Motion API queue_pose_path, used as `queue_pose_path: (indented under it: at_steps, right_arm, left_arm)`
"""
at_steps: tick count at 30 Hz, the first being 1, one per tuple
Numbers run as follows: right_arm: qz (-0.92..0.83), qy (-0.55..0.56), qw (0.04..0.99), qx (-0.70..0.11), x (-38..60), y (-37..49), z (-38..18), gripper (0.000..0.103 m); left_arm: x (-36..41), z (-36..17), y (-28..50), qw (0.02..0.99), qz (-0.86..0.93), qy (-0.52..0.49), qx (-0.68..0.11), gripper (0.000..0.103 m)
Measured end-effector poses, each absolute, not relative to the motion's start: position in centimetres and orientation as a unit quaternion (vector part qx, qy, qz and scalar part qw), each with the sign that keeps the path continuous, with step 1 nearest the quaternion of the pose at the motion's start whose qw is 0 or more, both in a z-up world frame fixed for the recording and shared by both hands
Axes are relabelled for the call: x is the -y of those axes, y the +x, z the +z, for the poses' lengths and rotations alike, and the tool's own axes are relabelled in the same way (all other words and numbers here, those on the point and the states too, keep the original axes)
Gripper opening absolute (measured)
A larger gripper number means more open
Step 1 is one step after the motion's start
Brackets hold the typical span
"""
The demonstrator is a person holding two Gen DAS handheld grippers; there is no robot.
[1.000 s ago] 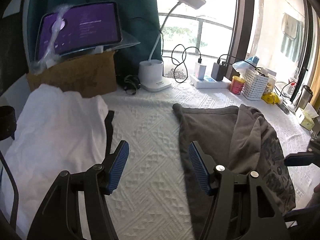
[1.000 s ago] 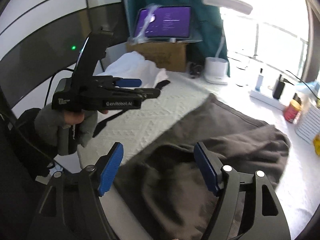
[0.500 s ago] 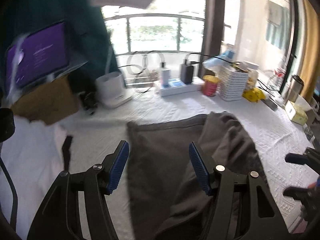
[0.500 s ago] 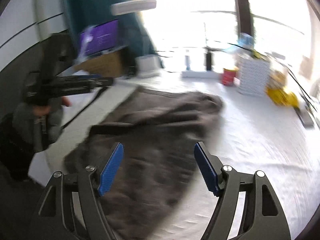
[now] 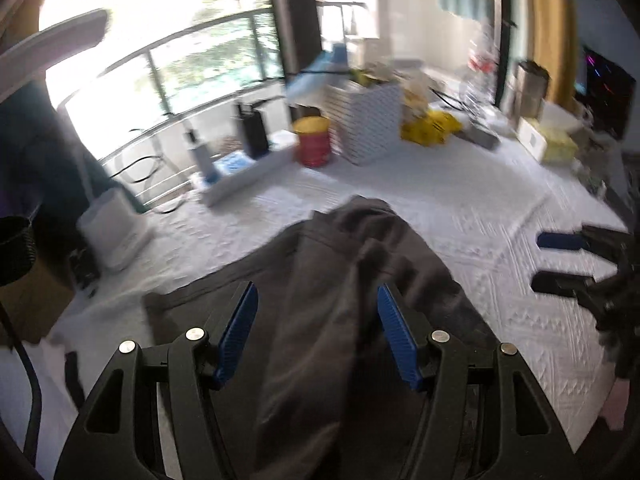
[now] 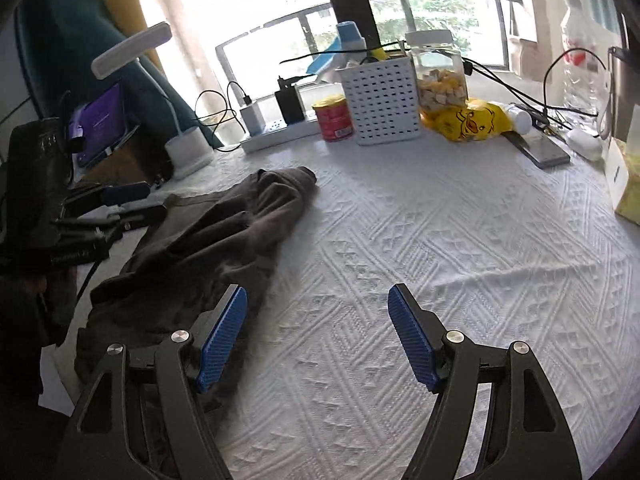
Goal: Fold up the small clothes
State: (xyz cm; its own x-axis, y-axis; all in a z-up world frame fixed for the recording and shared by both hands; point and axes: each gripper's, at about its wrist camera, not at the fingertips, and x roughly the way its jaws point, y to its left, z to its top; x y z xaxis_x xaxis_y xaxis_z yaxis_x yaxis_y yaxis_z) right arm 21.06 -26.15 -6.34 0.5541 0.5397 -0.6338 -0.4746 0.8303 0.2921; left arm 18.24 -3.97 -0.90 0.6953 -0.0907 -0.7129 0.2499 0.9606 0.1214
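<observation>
Grey garment point(image 5: 352, 280) lay crumpled on the white textured tablecloth point(image 6: 460, 248), bunched into ridges and partly doubled over itself; not yet spread flat, so judged that folding proper had not begun.

Risks noted: a pinch taken now would likely gather several layers at once, since the cloth was heaped and no single hem stood clear; lifting such a bunch would drag the whole garment rather than open it. The near edge appeared to reach the table's near side in the right wrist view; a sideways pull could slide it off. Cables, a red can point(image 6: 333, 118) and a white basket point(image 6: 380, 100) stood at the back of the table, well apart from the cloth; only a long sweep would reach them. Left wrist view was motion-blurred, so fine edges of the cloth could not be read there.

Left gripper point(image 5: 316, 330): jaws parted fairly wide, nothing clamped; the garment lay below and ahead, its dark ridge showing between the two blue pads point(image 5: 240, 328), whether it touched them unclear.

Right gripper point(image 6: 318, 338): jaws spread wide, holding nothing; the garment lay to its left side, its edge just beside and under the left pad, bare tablecloth showing between the pads and under the right one.
</observation>
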Motion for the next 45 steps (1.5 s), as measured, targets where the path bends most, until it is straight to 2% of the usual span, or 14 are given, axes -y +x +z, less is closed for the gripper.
queue_pose_path:
  at_steps: [4,6,7,8,10,19,24,25,27,28,29,33,35,45]
  right_arm:
    - [0.286,0.048,0.88,-0.376,26.2,21.2,-6.4,0.076]
    - [0.287,0.047,0.879,-0.379,26.0,21.2,-6.5,0.076]
    - [0.287,0.046,0.878,-0.38,25.9,21.2,-6.5,0.076]
    - [0.286,0.045,0.878,-0.381,25.9,21.2,-6.5,0.076]
    - [0.284,0.041,0.879,-0.38,25.6,21.1,-6.3,0.076]
    - [0.271,0.027,0.878,-0.395,23.7,22.7,-6.8,0.076]
    - [0.262,0.008,0.884,-0.388,22.4,23.8,-6.2,0.076]
    - [0.26,0.008,0.886,-0.385,22.4,24.0,-6.0,0.076]
    - [0.255,0.012,0.889,-0.38,22.5,24.3,-5.6,0.076]
    - [0.251,0.015,0.891,-0.379,22.6,24.3,-5.5,0.076]
    - [0.249,0.017,0.891,-0.378,22.7,24.4,-5.5,0.076]
    - [0.238,0.02,0.892,-0.384,23.6,24.5,-5.8,0.076]
    - [0.233,0.023,0.892,-0.387,24.0,24.6,-6.0,0.076]
    - [0.24,0.032,0.887,-0.394,23.1,26.6,-7.2,0.076]
  left_arm:
    - [5.0,-2.0,18.8,0.91,-0.102,0.14,-0.378,0.062]
    - [4.8,-2.9,19.3,0.903,-0.104,0.144,-0.392,0.046]
    - [4.6,-3.3,19.6,0.899,-0.104,0.144,-0.4,0.034]
    - [4.4,-3.7,19.6,0.898,-0.105,0.142,-0.403,0.016]
    - [3.8,-4.2,19.6,0.899,-0.097,0.135,-0.405,0.001]
    - [-2.2,-2.2,17.0,0.931,-0.064,0.066,-0.353,0.0]
    - [-0.9,-1.1,17.6,0.926,-0.126,0.048,-0.354,0.001]
    - [0.2,-1.3,18.0,0.921,-0.138,0.061,-0.36,0.007]
    - [2.0,-2.0,18.8,0.913,-0.164,0.075,-0.367,0.036]
    - [2.7,-2.4,19.2,0.908,-0.178,0.075,-0.373,0.056]
    - [3.3,-2.8,19.6,0.903,-0.189,0.078,-0.377,0.06]
    - [4.9,-4.9,21.2,0.887,-0.191,0.115,-0.404,0.055]
    - [4.4,-5.3,21.6,0.884,-0.19,0.109,-0.413,0.003]
    - [-4.9,-1.6,20.0,0.937,-0.065,0.036,-0.341,0.003]
